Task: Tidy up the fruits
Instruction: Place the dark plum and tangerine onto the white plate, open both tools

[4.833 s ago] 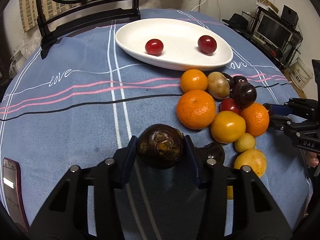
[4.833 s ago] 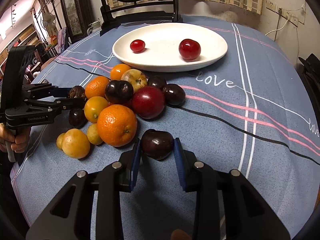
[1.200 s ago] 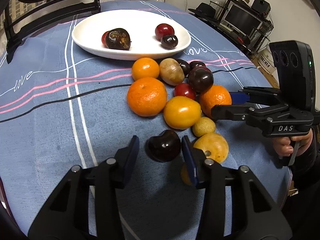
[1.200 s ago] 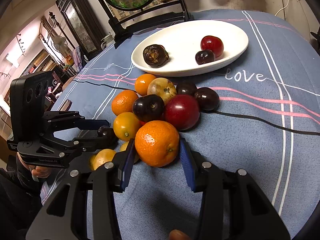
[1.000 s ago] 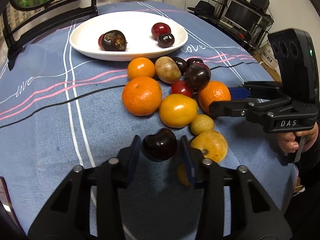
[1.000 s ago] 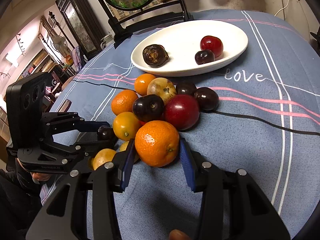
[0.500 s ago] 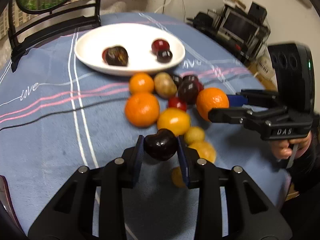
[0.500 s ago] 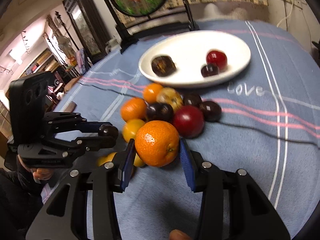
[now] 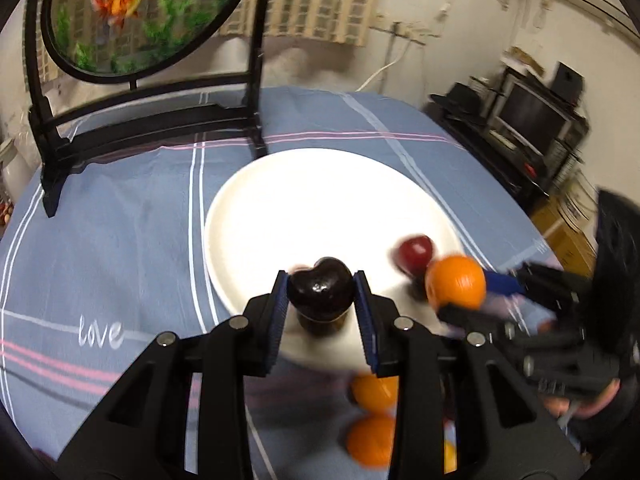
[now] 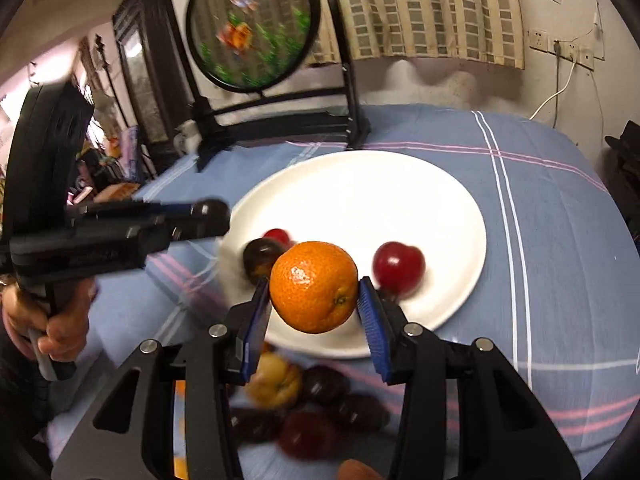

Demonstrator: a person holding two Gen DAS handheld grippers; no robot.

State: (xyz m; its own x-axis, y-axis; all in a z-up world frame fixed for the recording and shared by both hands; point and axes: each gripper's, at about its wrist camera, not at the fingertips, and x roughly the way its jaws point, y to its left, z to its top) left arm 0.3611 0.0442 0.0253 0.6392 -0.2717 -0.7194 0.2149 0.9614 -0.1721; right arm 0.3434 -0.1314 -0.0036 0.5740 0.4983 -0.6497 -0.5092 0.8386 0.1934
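My left gripper (image 9: 321, 300) is shut on a dark, glossy, heart-shaped fruit (image 9: 321, 289), held in the air over the near rim of the white oval plate (image 9: 304, 200). My right gripper (image 10: 314, 308) is shut on an orange (image 10: 314, 291), lifted above the plate's (image 10: 400, 200) near edge. On the plate lie a red fruit (image 10: 398, 267), a dark brown fruit (image 10: 260, 257) and a small red fruit (image 10: 277, 236) behind it. In the left wrist view the orange (image 9: 456, 282) shows at the right, beside the red fruit (image 9: 415, 251).
Leftover fruits (image 10: 312, 412) lie blurred on the blue striped tablecloth (image 9: 120, 220) below the grippers, including oranges (image 9: 372, 432). A round fish picture in a black stand (image 9: 132, 12) rises behind the plate. A person's hand (image 10: 52, 320) grips the left tool.
Both grippers rose and travelled forward from the fruit pile to the plate, each carrying its fruit. The pile dropped below the view; the plate now fills the middle.
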